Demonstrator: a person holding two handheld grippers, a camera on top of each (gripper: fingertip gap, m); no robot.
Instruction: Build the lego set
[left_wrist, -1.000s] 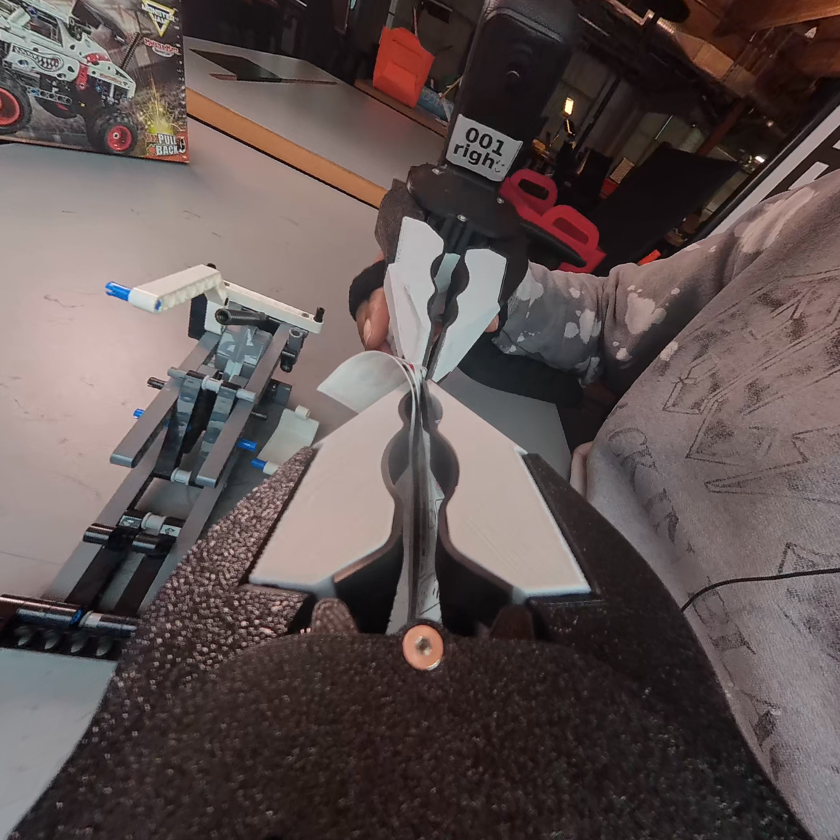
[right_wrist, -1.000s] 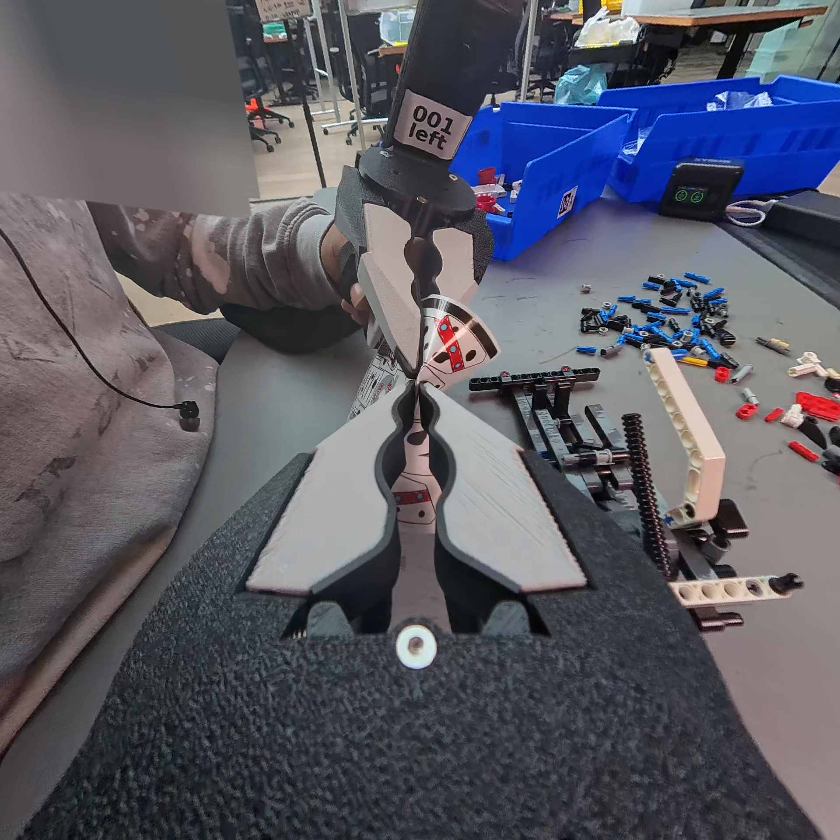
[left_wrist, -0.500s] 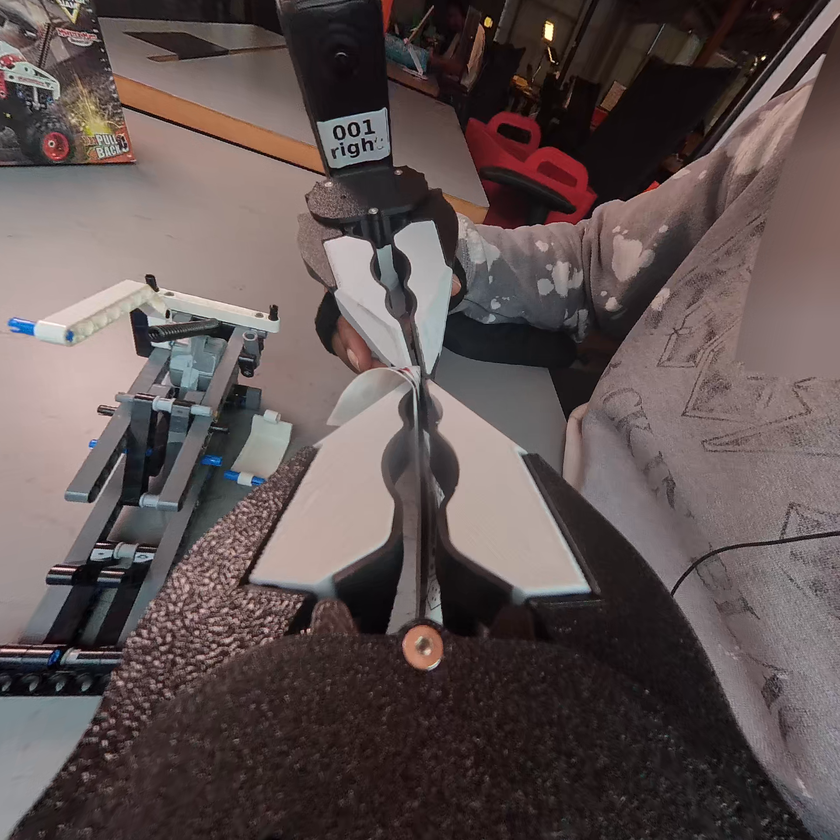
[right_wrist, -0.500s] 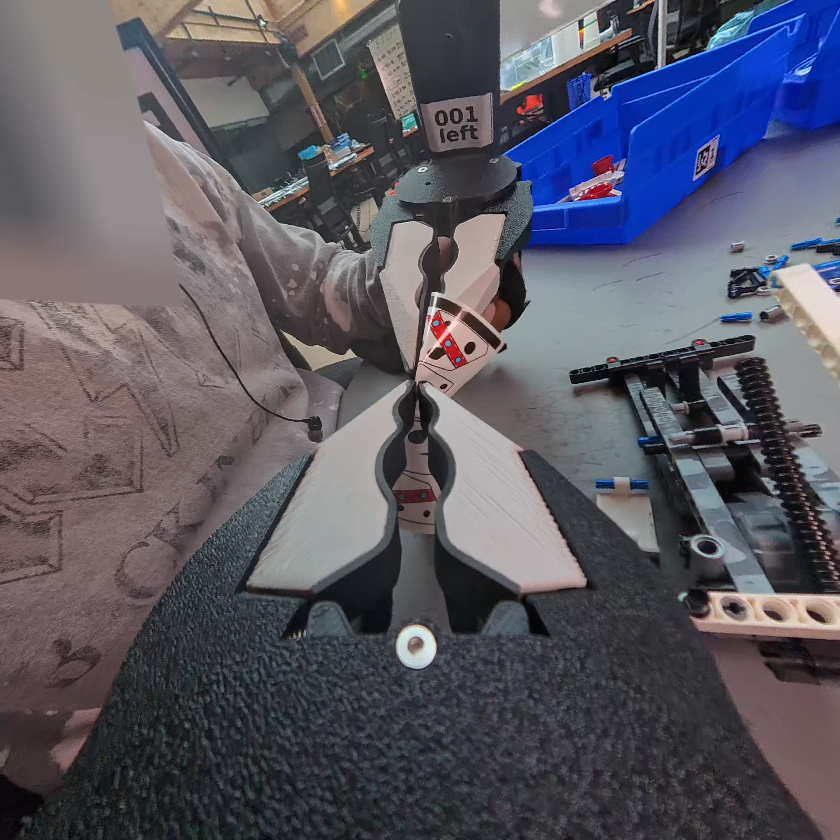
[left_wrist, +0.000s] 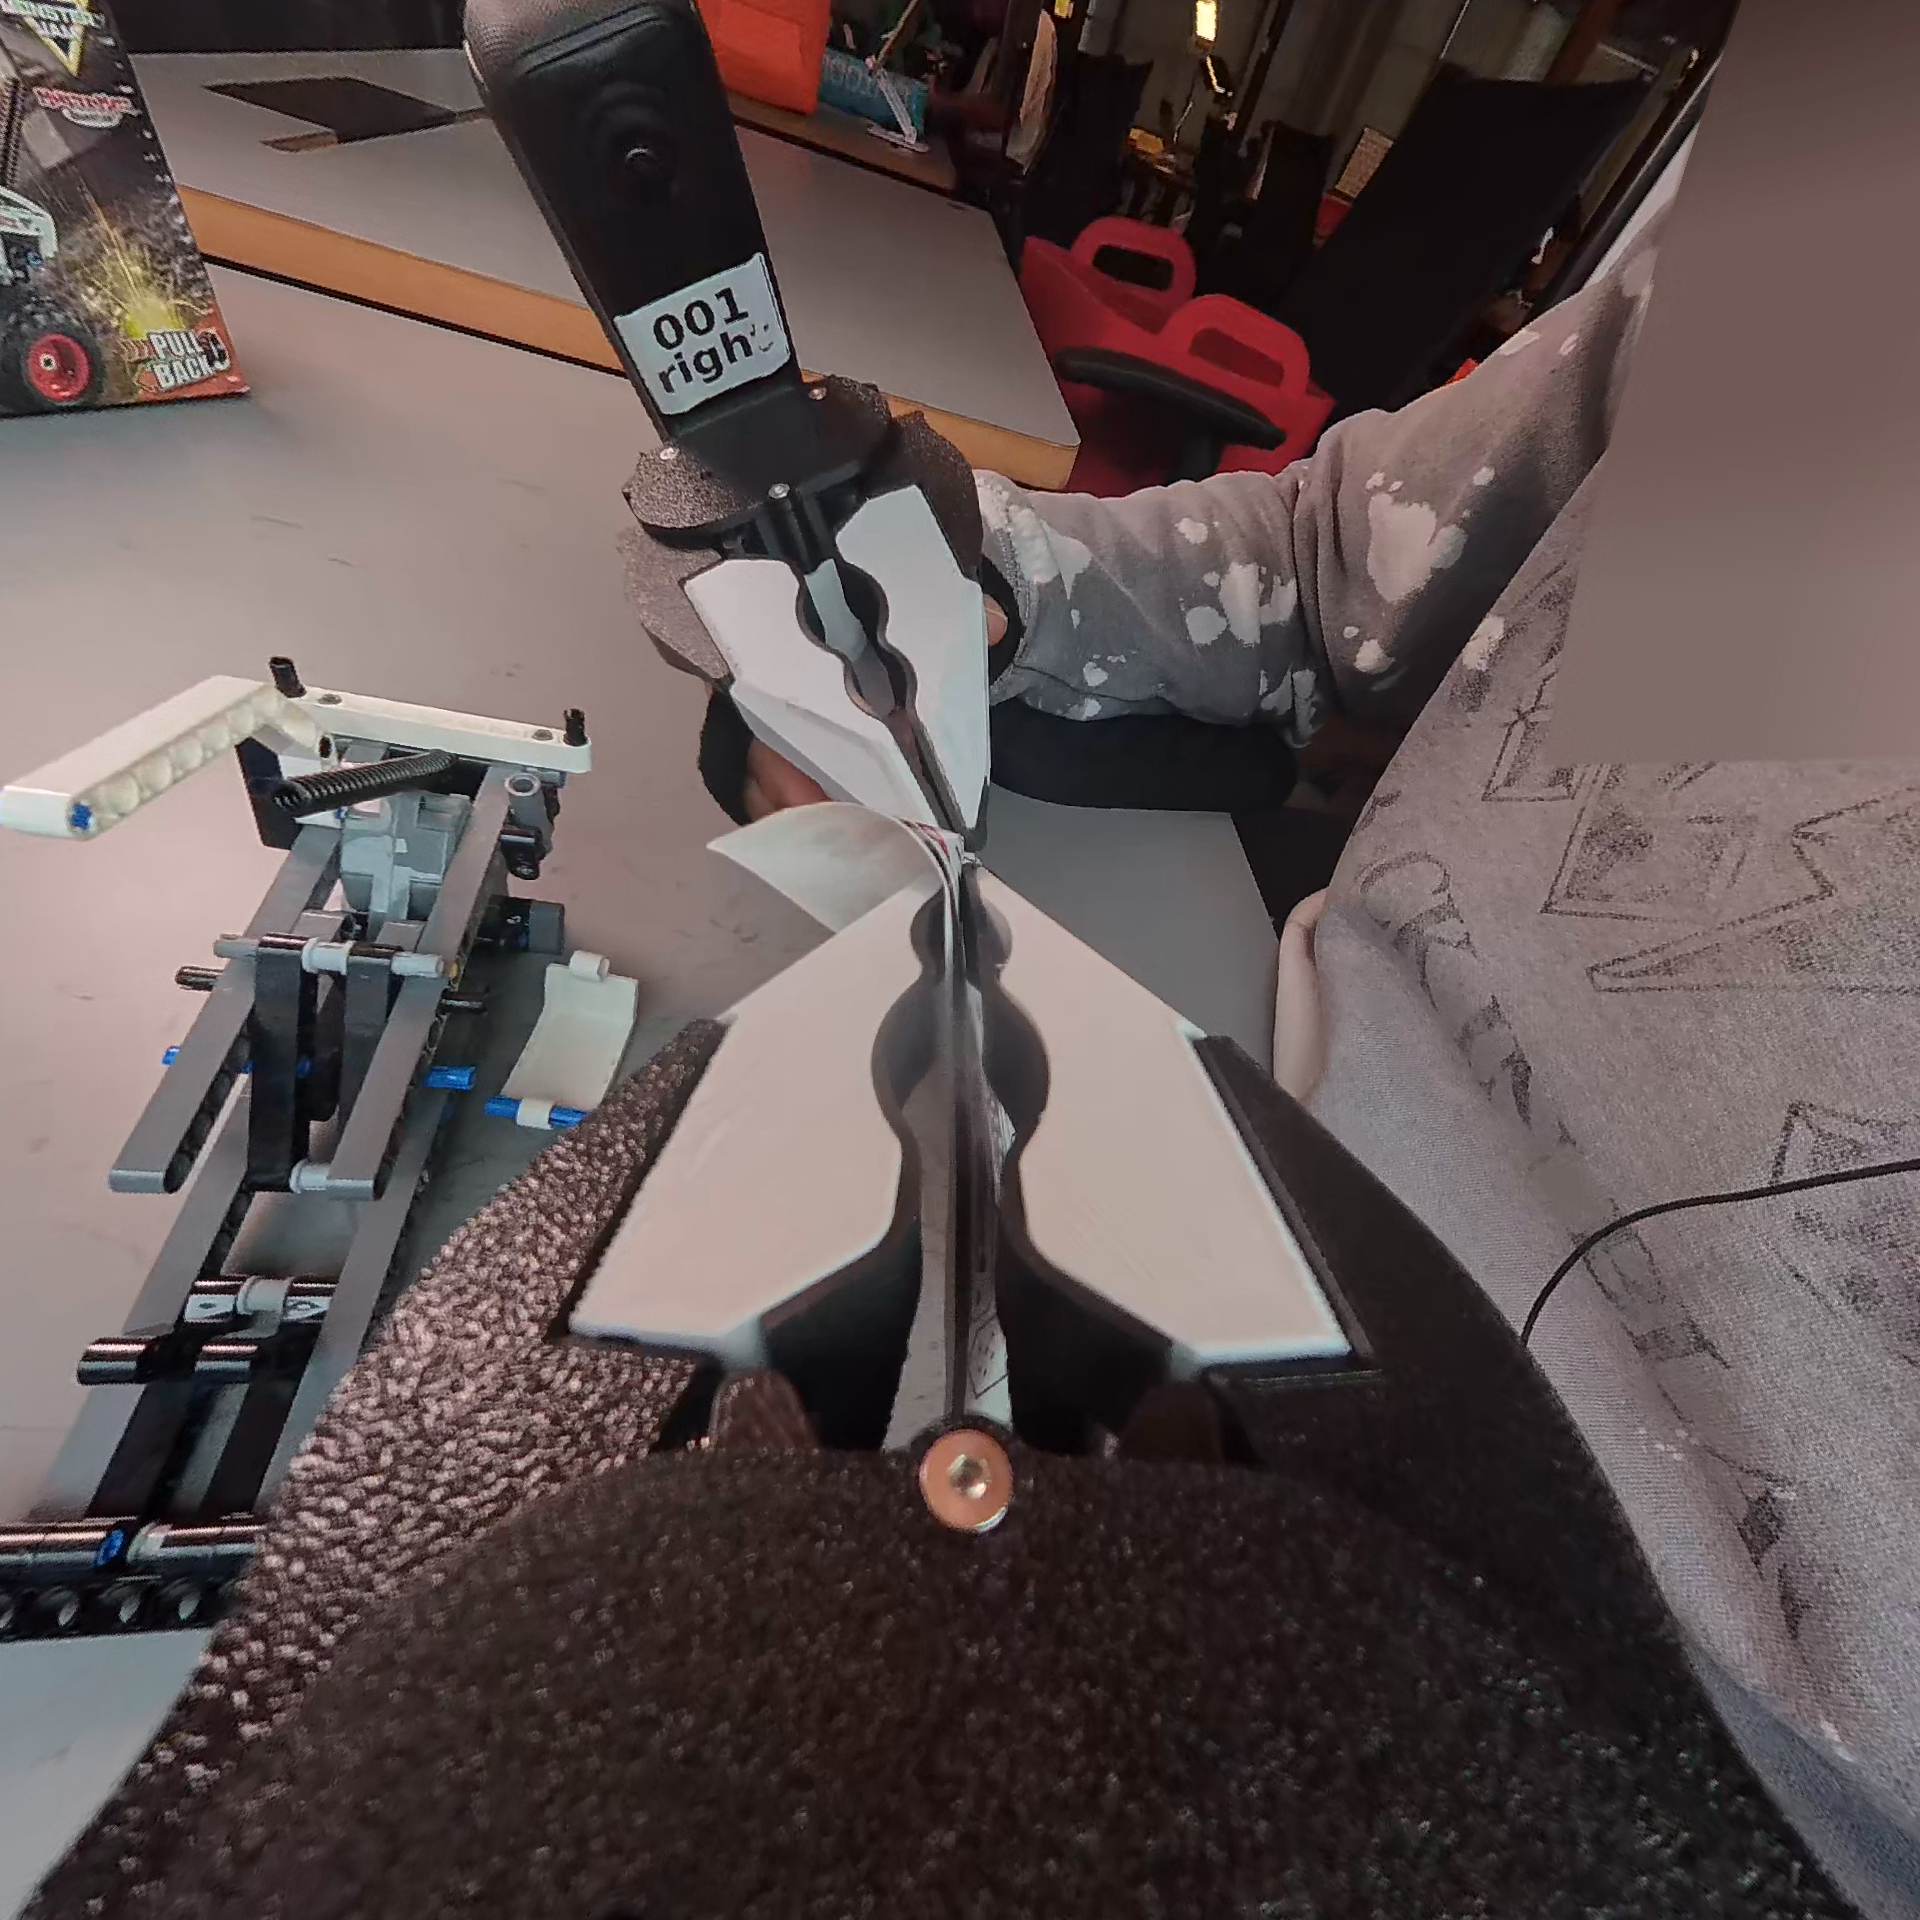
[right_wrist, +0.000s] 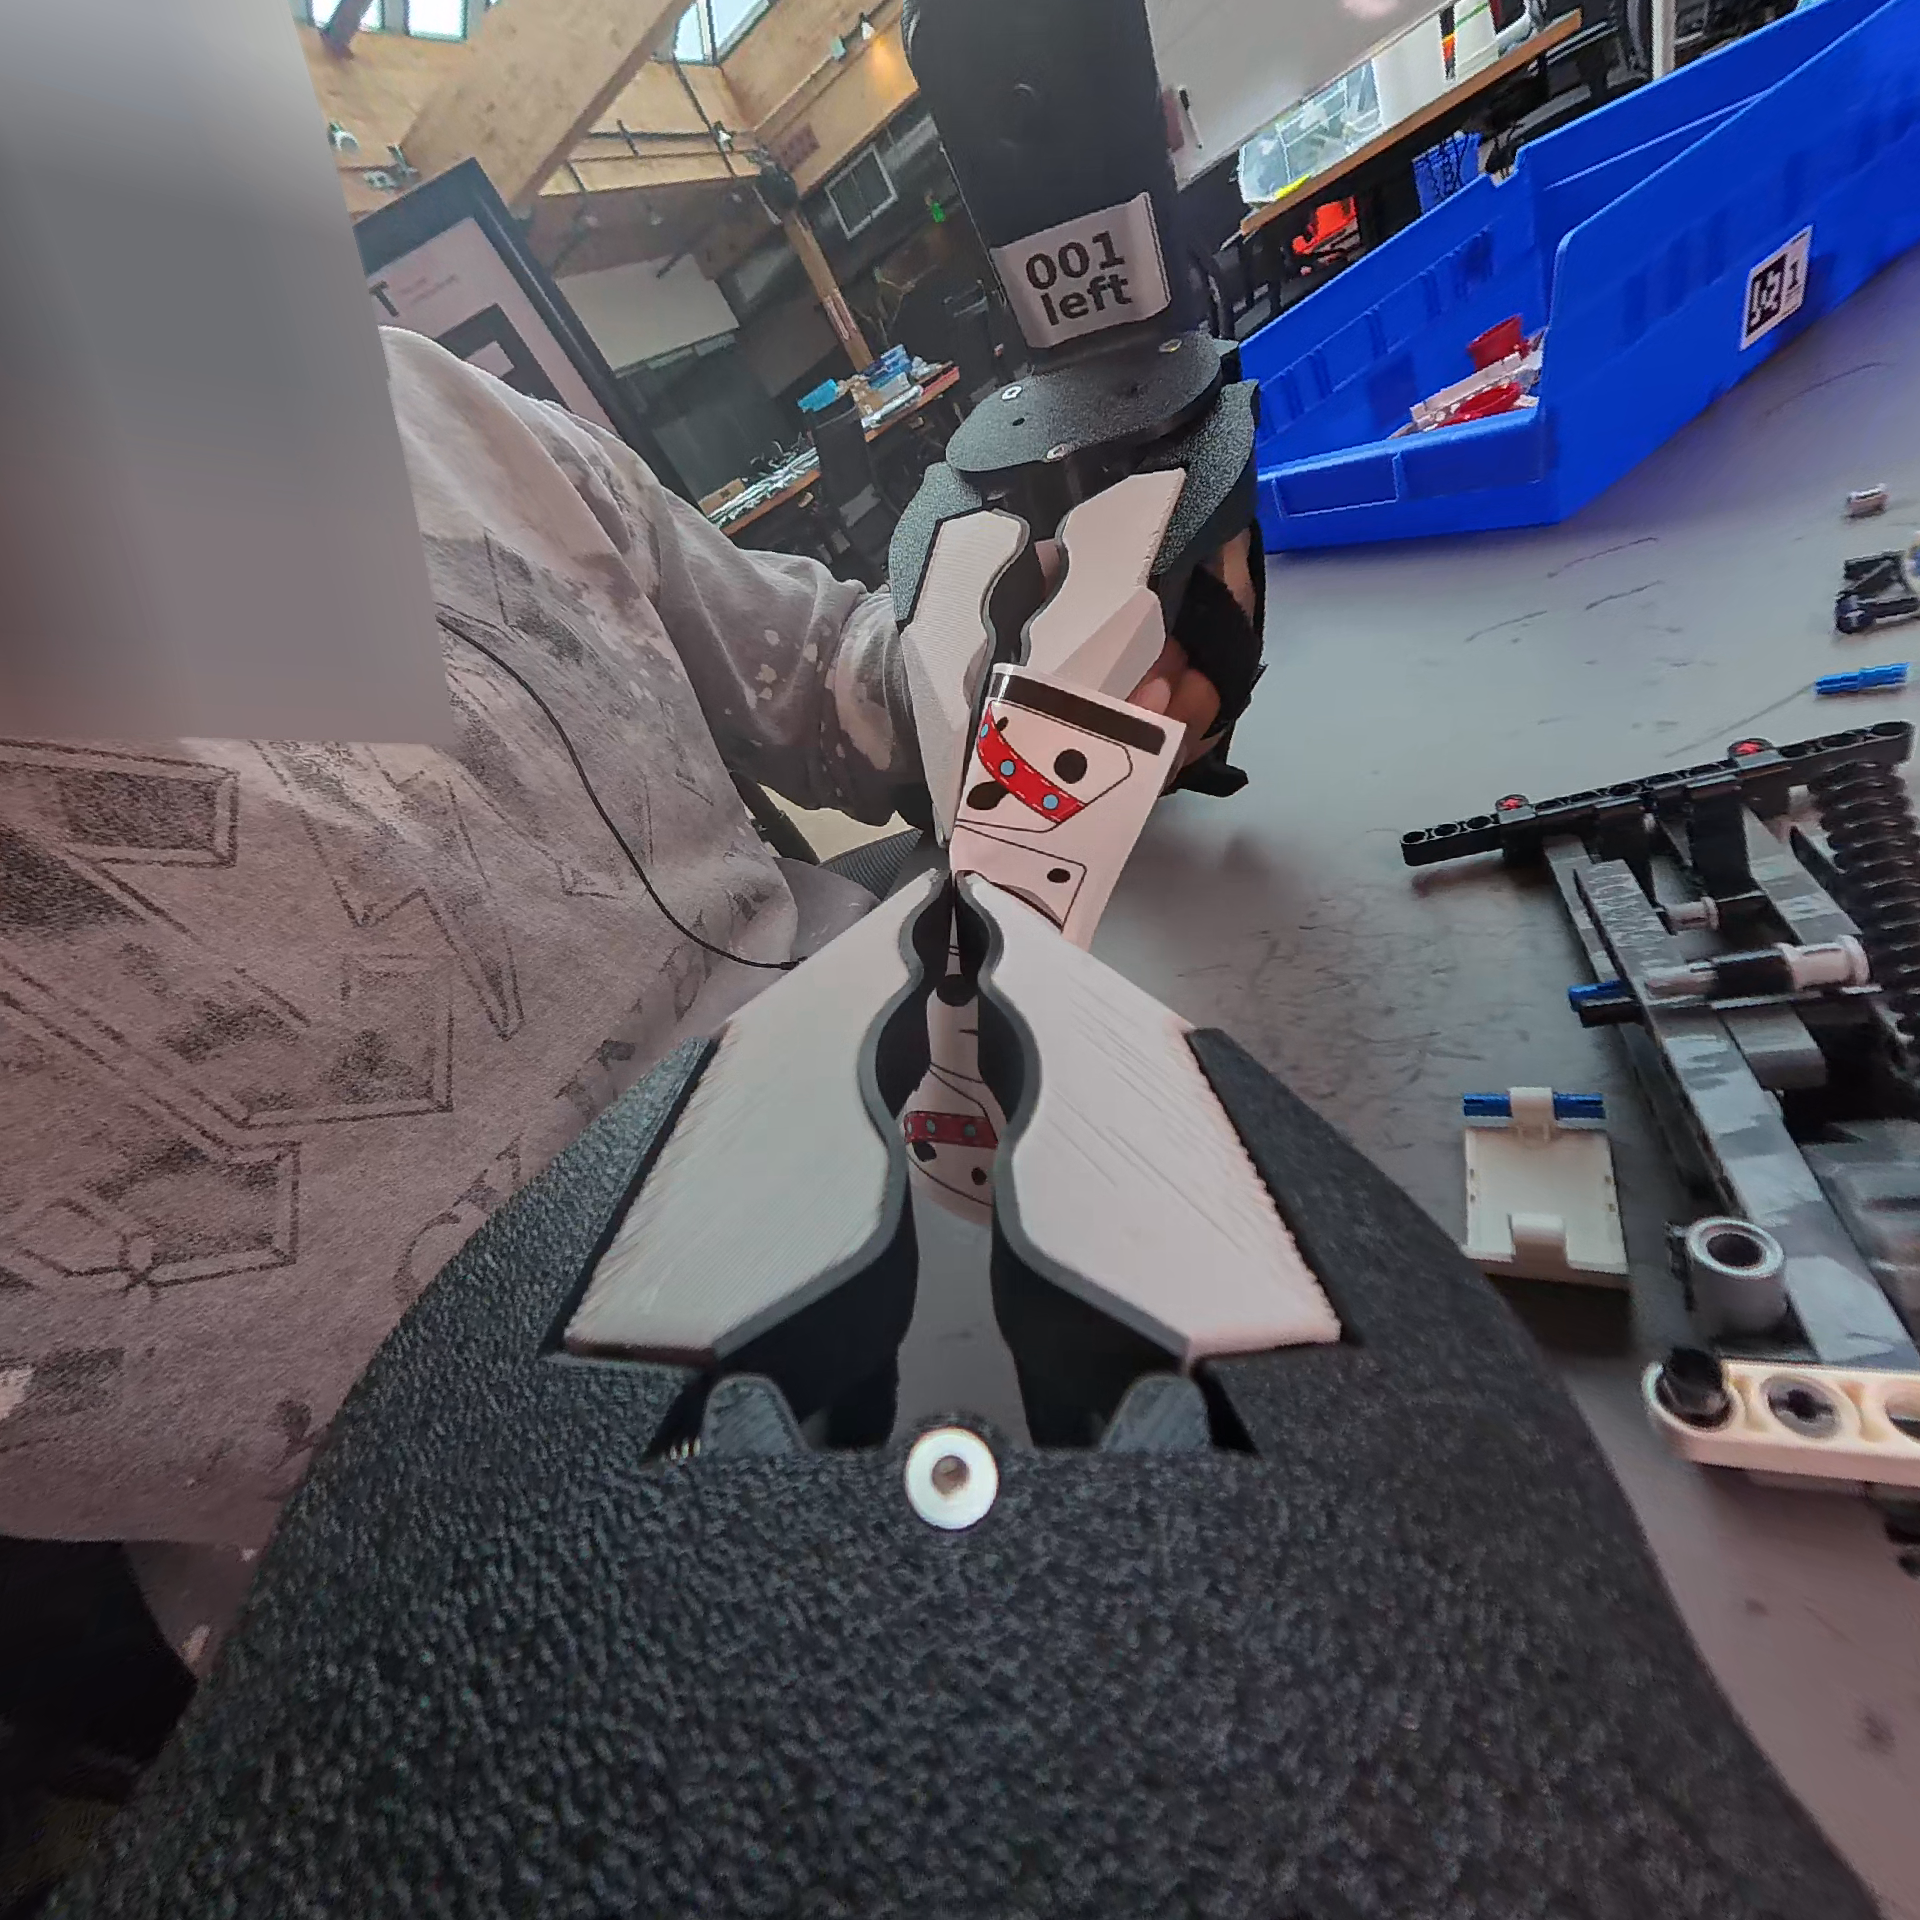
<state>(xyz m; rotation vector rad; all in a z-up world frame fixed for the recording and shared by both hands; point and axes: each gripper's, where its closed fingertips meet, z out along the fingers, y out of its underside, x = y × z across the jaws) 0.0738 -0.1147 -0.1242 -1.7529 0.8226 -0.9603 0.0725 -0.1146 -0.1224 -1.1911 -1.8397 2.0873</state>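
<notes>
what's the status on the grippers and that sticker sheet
Left gripper and right gripper both shut on the sticker sheet, tip to tip above the table. Half-built lego frame untouched alongside. Nothing in the way.

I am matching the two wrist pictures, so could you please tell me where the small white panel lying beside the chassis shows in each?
Left wrist view: white panel, left of centre, right of the chassis.
Right wrist view: right edge, mid-height, left of the chassis.
Shared landmark: the sticker sheet.
</notes>
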